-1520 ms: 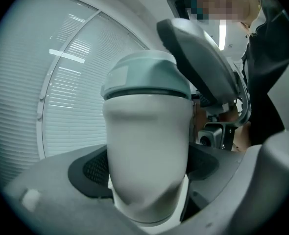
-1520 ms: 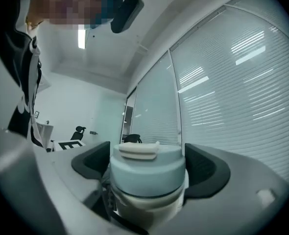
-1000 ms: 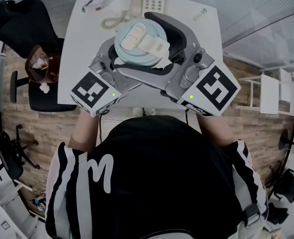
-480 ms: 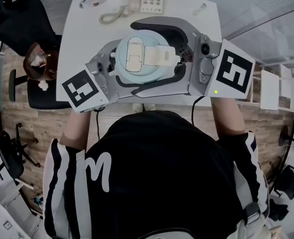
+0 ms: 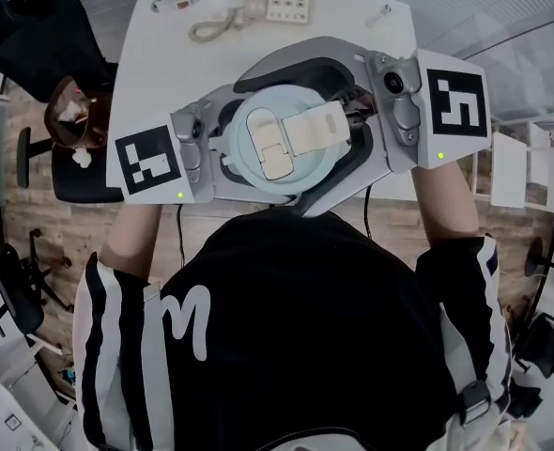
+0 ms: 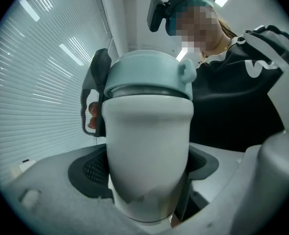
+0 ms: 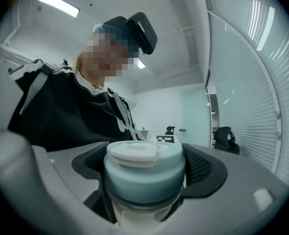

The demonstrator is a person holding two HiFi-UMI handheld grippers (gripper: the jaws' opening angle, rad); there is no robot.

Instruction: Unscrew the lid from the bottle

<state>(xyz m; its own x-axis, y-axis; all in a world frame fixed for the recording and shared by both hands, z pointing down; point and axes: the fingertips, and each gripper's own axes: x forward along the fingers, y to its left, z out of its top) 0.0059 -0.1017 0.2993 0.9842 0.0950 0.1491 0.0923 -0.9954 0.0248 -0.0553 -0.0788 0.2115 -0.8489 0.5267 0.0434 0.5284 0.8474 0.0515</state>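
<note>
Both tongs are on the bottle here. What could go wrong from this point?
1. The left tongs clamp the bottle on its smooth, rounded body; it may spin with the lid instead of unscrewing.
2. The right tongs grip the lid just below its white flap; a slip could catch it.
3. The bottle is held in the air, off the table, so a lost grip likely means a drop.

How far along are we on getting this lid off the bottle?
Done: both grips are set. The left gripper is shut on the white bottle body, and the right gripper is shut on the teal lid. In hand: the unscrewing itself. Left: the lid still sits on the body, with no gap showing at the dark seam, so it has yet to come free and be lifted away.
</note>
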